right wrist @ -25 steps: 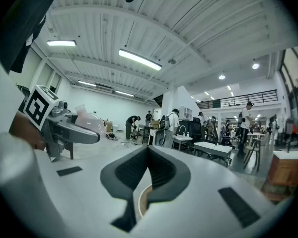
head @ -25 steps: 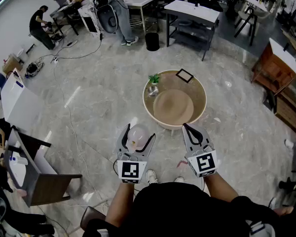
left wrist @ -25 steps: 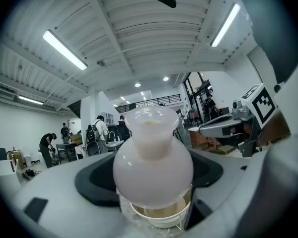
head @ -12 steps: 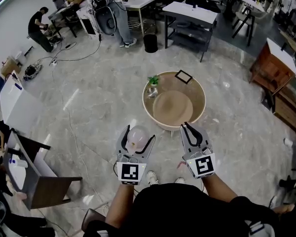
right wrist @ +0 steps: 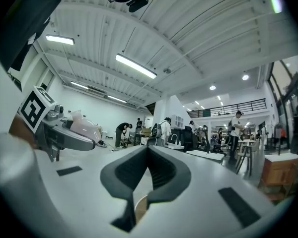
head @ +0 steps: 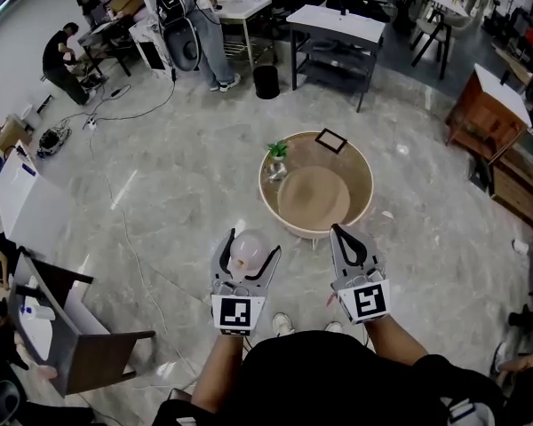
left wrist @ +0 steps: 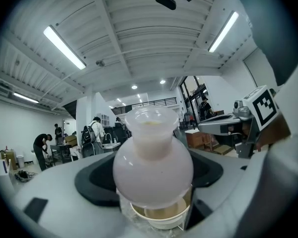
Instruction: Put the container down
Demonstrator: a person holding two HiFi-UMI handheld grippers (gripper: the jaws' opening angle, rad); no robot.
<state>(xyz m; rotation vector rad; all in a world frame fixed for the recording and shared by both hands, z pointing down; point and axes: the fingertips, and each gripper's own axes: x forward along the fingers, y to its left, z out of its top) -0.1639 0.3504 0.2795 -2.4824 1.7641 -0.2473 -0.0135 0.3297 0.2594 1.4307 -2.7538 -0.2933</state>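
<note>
A pale pink, round-bellied container (head: 250,253) with a short wide neck sits between the jaws of my left gripper (head: 253,243), which is shut on its belly and holds it in the air over the floor. In the left gripper view the container (left wrist: 153,158) fills the middle, neck pointing away. My right gripper (head: 339,232) hovers beside it, shut with nothing in it; its tips meet in the right gripper view (right wrist: 148,151). Both grippers hang just short of the near rim of a round wooden table (head: 360,169).
On the table stand a small green plant (head: 276,149), a dark picture frame (head: 331,140) and a round tan mat (head: 313,196). A chair (head: 89,353) is at the lower left. Desks and people are far off at the back.
The head view has drifted slightly, so the table sits a little lower in it. Both grippers keep their pose and the container stays in the left grip.
</note>
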